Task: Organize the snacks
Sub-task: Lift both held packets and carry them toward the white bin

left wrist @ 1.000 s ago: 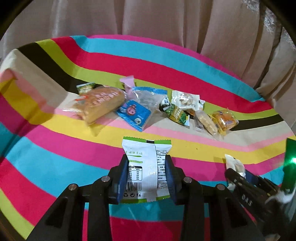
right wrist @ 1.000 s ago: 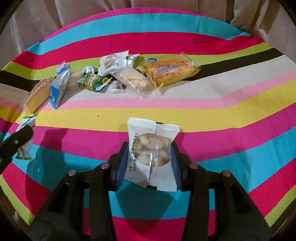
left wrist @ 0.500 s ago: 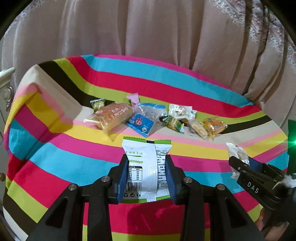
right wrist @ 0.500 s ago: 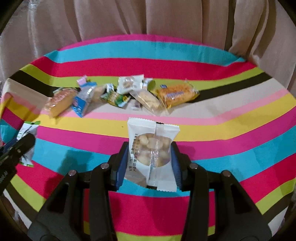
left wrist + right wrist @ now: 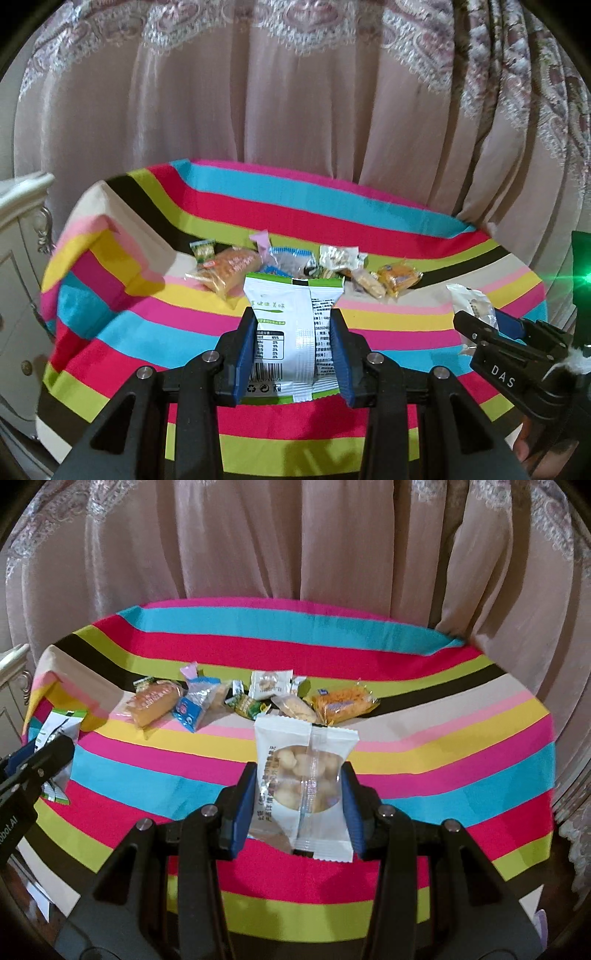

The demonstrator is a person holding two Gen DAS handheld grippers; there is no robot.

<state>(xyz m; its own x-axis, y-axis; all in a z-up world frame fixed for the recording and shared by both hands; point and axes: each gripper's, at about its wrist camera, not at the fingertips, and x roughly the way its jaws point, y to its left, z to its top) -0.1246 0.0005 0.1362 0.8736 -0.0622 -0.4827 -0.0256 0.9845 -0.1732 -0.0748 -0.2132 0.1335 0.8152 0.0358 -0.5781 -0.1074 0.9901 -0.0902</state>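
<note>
**Both claws clamped on snack packets above the striped table**

The left gripper [image 5: 293, 347] has its blue-padded jaws closed in on a white packet with green trim [image 5: 291, 332]; the pads press its two long edges, the packet stands upright between them with barcode and nutrition panel facing the camera, and it is lifted clear of the striped tablecloth [image 5: 147, 332]; the gap between the jaws is just the packet's width.

The right gripper [image 5: 299, 801] is likewise clamped, on a white packet with a clear window [image 5: 304, 782] showing pale round pieces; its pads grip the packet's left and right edges, the packet upright and slightly tilted, held above the cloth.

In the left wrist view the right gripper enters at 3 o'clock, its packet poking past the black finger; in the right wrist view the left gripper shows at 9 o'clock with the green-trimmed packet.

The remaining snacks lie in a loose row toward 12 o'clock from both claws, across the far half of the table; from the right wrist view, left to right: an orange-brown cake packet [image 5: 151, 703], a blue and clear packet [image 5: 195, 705] touching it, a small green packet [image 5: 247, 705], a white square packet [image 5: 267, 685] behind that, a clear biscuit packet [image 5: 295, 709], and an orange packet with a blue label [image 5: 341, 703] at the right end; neither claw touches any of them.

Pinkish curtains [image 5: 295, 554] hang behind the table.
</note>
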